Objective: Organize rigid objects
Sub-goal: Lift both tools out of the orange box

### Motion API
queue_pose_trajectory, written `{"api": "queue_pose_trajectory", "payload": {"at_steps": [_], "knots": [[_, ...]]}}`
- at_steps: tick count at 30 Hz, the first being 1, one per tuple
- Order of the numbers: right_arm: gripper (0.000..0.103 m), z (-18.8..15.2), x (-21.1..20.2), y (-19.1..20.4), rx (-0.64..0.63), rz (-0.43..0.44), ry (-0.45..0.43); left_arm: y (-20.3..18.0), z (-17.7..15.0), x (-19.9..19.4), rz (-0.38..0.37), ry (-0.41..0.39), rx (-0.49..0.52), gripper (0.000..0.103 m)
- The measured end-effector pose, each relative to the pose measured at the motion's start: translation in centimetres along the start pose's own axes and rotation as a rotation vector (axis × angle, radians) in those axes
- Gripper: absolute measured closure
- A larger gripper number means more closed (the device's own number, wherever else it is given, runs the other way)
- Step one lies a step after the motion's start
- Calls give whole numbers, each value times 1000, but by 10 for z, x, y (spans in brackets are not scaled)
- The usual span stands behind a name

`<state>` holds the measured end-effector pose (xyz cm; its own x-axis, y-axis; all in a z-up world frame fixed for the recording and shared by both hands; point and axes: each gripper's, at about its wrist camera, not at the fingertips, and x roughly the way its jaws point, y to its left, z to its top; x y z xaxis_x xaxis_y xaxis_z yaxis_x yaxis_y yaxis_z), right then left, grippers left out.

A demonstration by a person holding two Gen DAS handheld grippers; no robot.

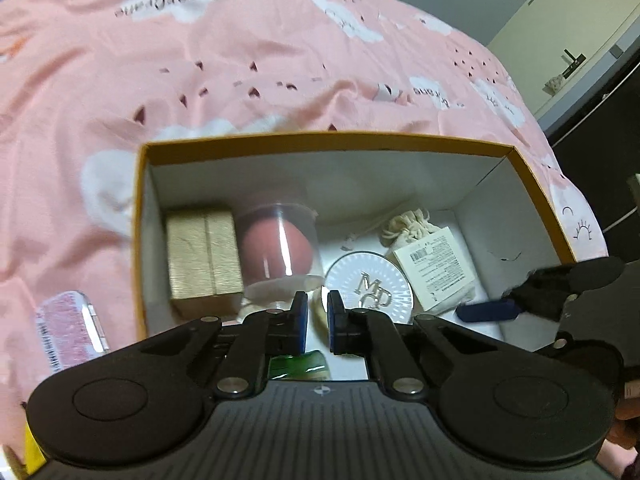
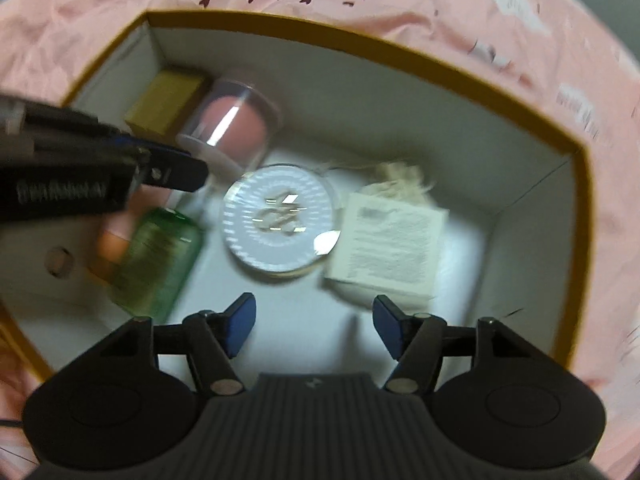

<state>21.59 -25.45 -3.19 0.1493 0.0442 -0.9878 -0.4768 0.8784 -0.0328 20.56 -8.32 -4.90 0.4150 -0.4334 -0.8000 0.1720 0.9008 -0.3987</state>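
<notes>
An open box with an orange rim (image 1: 320,138) (image 2: 360,46) sits on a pink bedsheet. Inside lie a gold box (image 1: 204,256) (image 2: 166,100), a clear tube with a pink sponge (image 1: 280,246) (image 2: 236,124), a round silver compact (image 1: 368,284) (image 2: 280,220), a cloth pouch with a white label (image 1: 432,264) (image 2: 392,240) and a green bottle (image 1: 300,364) (image 2: 160,256). My left gripper (image 1: 317,322) hovers over the box's near side, jaws nearly closed with nothing between them; it also shows in the right wrist view (image 2: 176,168). My right gripper (image 2: 314,326) is open and empty above the box floor.
A pink glittery clear case (image 1: 70,330) lies on the sheet left of the box. The pink printed bedsheet (image 1: 240,60) surrounds the box. A cabinet (image 1: 568,40) stands at the far right. A peach object (image 2: 112,248) lies beside the green bottle.
</notes>
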Motion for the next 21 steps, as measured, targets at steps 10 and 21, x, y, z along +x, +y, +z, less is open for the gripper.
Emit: {"api": "queue_pose_trajectory", "payload": {"at_steps": [10, 21], "knots": [[59, 26, 24, 1, 199, 84, 61, 4, -6, -13, 26, -41, 29, 89], [73, 40, 31, -3, 279, 40, -2, 3, -8, -16, 23, -51, 46, 84]]}}
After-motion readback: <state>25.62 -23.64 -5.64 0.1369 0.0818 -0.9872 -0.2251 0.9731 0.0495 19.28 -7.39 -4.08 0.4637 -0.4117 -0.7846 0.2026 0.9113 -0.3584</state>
